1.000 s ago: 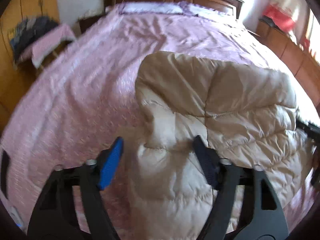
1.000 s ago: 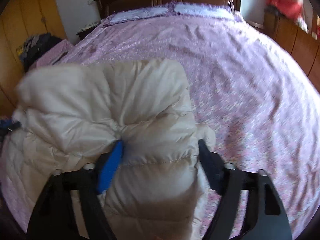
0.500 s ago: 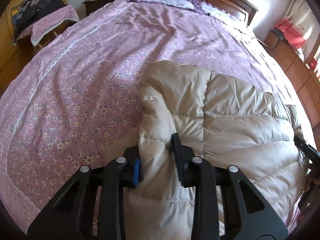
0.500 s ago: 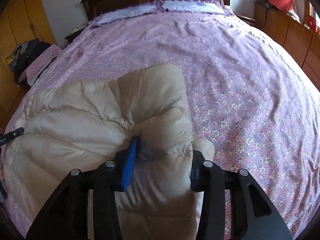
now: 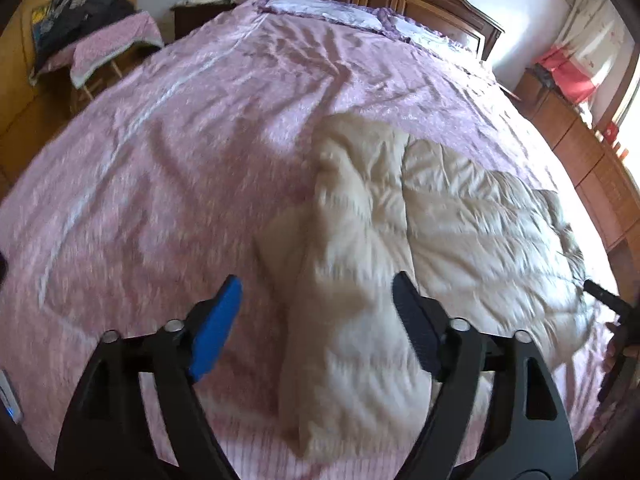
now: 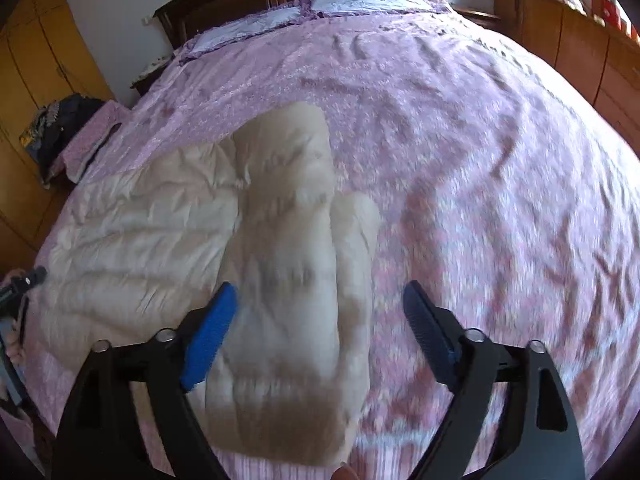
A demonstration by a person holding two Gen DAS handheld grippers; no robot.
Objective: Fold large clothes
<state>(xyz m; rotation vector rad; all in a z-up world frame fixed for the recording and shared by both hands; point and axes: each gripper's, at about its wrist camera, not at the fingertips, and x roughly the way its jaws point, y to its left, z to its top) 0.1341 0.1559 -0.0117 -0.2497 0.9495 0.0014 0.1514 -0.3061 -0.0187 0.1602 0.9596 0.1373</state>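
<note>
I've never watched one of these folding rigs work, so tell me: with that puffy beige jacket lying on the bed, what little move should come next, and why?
Probably draw both grippers back and take a fresh hold for the next fold. The left gripper and right gripper are opening, their pads clear of the jacket, which lies loose on the purple bedspread with a sleeve folded in on each side, so nothing is held.

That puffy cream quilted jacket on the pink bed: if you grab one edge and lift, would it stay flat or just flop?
The puffy cream quilted jacket would probably flop: its folded side panels already sag and crease. It likely weighs little for its bulk, given the airy padding. Its smooth, slightly shiny shell may slide on the pink floral bedspread.
</note>
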